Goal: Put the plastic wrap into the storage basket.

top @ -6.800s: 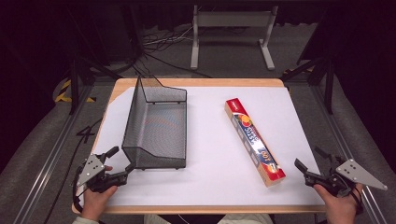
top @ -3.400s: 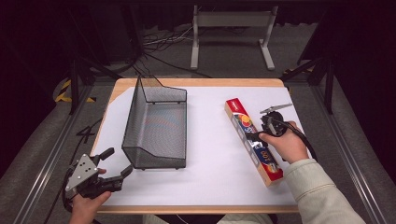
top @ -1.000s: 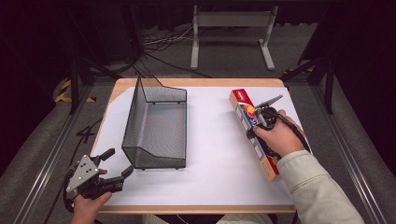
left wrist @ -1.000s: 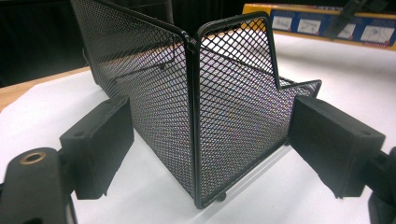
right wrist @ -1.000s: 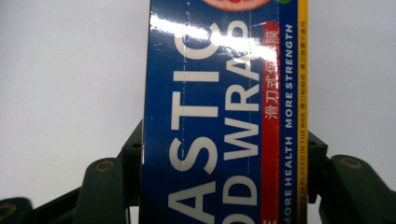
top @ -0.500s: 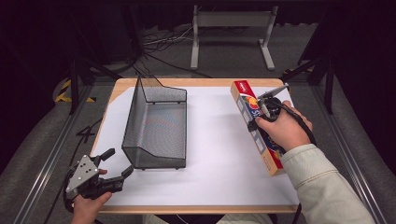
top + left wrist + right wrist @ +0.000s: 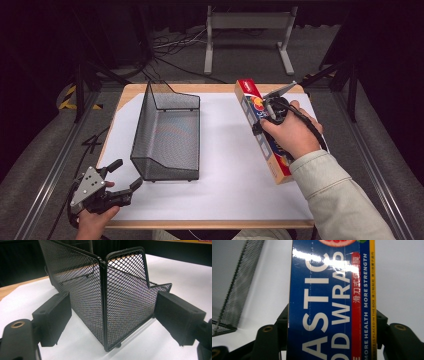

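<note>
Right gripper [image 7: 264,116] now clamped on plastic wrap box [image 7: 329,302], swung toward twelve o'clock. Probably heading into mesh tray [image 7: 167,137]. Left gripper [image 7: 120,175] spread wide at tray's near corner, on surface [image 7: 225,150].

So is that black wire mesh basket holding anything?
Empty. The black wire mesh basket shows bare mesh floor from above.

Basket: we see a black wire-mesh basket [image 7: 120,305] standing on the white table surface [image 7: 185,272], one upright corner edge turned toward us.
Left gripper: our left gripper [image 7: 110,317] has its two black jaws spread wide, one on each side of that near corner.
Contact: we cannot tell whether either pad touches the mesh.
Table edge: bare wood [image 7: 15,288] shows at left.
</note>
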`<state>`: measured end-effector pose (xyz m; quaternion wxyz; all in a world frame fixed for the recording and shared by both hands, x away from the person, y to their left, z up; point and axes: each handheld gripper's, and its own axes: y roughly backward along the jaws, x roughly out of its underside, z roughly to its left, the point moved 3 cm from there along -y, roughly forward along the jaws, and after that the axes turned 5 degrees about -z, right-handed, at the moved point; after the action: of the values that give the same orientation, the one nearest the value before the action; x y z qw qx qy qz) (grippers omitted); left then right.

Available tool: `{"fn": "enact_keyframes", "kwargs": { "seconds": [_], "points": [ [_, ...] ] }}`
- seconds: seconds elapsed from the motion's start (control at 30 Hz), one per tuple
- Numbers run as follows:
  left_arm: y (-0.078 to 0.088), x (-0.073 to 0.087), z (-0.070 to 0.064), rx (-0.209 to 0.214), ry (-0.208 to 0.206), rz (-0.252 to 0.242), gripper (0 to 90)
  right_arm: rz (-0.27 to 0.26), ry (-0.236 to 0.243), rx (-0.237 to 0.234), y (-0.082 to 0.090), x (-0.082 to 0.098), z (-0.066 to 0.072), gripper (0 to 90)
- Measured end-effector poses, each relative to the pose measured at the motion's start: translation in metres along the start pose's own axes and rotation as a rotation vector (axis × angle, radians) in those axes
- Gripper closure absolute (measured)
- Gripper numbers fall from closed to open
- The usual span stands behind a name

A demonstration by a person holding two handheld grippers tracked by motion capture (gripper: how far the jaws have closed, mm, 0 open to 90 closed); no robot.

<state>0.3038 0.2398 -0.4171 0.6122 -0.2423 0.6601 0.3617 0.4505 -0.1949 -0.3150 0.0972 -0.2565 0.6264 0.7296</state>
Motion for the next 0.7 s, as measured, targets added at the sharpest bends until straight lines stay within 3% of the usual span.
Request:
{"fn": "enact_keyframes", "kwargs": {
  "seconds": [0.27, 0.4, 0.7],
  "points": [
    [0.000, 0.000, 0.000, -0.001, 0.000, 0.000, 15.7, -0.001, 0.026, -0.020, -0.001, -0.010, 0.026, 40.8],
    [0.000, 0.000, 0.000, -0.001, -0.004, 0.003, 15.7, -0.009, 0.042, -0.040, -0.002, -0.018, 0.047, 40.8],
    [0.004, 0.001, 0.000, -0.008, 0.005, -0.003, 15.7, -0.011, 0.064, -0.056, -0.006, -0.031, 0.074, 40.8]
  ]
}}
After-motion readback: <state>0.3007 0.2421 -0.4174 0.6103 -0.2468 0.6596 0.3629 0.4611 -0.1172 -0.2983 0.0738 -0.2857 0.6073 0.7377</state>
